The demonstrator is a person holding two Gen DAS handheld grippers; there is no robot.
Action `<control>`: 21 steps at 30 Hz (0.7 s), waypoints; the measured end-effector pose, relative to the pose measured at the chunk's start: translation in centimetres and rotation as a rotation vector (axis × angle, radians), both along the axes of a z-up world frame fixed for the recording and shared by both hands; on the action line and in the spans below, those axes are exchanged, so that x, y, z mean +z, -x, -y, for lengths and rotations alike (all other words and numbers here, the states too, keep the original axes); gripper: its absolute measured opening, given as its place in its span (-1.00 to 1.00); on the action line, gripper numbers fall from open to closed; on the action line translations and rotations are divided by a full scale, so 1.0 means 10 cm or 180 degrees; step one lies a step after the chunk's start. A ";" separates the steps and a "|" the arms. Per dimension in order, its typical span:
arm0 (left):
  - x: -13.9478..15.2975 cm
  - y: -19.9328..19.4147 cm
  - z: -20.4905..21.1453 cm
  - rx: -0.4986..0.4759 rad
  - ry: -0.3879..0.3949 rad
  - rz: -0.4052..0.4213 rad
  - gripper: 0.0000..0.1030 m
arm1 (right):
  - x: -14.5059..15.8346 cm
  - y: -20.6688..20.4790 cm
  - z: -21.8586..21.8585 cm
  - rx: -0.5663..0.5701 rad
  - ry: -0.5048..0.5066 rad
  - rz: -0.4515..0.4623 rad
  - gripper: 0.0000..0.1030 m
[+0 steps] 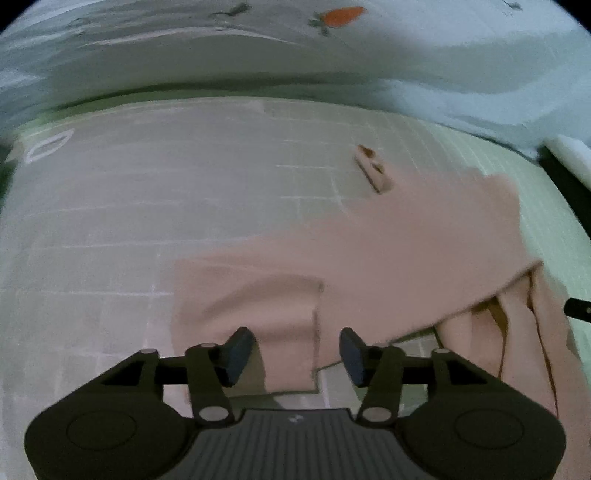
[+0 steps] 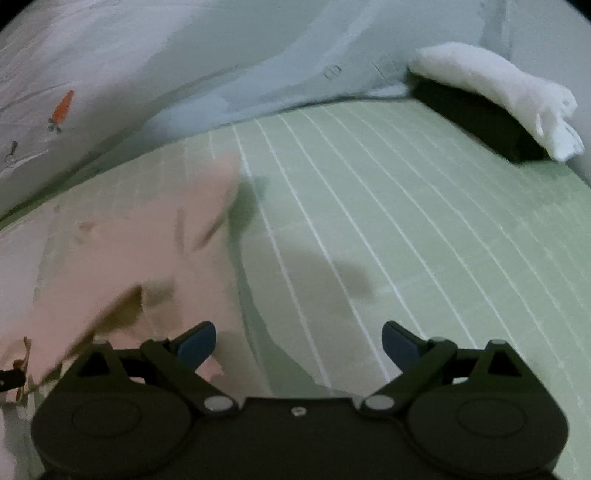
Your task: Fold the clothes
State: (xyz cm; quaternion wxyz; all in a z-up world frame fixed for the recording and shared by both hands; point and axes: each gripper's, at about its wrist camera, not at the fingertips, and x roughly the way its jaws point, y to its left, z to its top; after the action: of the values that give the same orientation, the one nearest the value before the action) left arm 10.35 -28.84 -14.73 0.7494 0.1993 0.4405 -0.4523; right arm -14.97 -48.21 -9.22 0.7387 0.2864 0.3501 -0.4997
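Observation:
A pink garment (image 1: 369, 251) lies spread on the green gridded mat (image 1: 546, 229), with a squared flap near my left gripper (image 1: 293, 354) and loose folds at its right end. My left gripper hovers over that flap with its blue pads apart and not pressing on the cloth. In the right wrist view the same pink garment (image 2: 140, 251) fills the left side, blurred. My right gripper (image 2: 298, 345) stands wide open over the bare mat (image 2: 406, 229), beside the garment's right edge, holding nothing.
Pale bedding with an orange carrot print (image 1: 341, 16) bunches along the mat's far edge. A white cloth (image 2: 498, 92) rests on a dark block (image 2: 476, 118) at the far right. A small tag or clip (image 1: 373, 168) lies on the garment.

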 end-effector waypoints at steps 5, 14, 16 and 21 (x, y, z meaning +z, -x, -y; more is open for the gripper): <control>-0.04 0.09 0.09 -0.0107 -0.0082 0.0261 0.16 | 0.01 0.03 -0.01 -0.0041 0.0018 -0.0034 0.89; 0.13 0.00 -0.06 0.0114 0.0077 0.0105 -0.92 | 0.16 0.12 -0.19 0.0052 0.0138 0.0120 0.89; 0.29 0.03 -0.16 0.0136 0.0281 0.0005 -0.92 | 0.20 0.19 -0.27 0.0047 0.0175 0.0162 0.89; 0.72 0.42 -0.24 -0.0249 0.0670 -0.0194 -0.92 | 0.25 0.46 -0.44 -0.0048 0.0200 0.0299 0.89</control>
State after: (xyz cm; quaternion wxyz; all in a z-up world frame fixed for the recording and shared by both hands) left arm 6.18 -26.44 -7.52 0.7343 0.1227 0.4051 -0.5307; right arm -19.62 -43.81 -6.70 0.7592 0.2889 0.2970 -0.5019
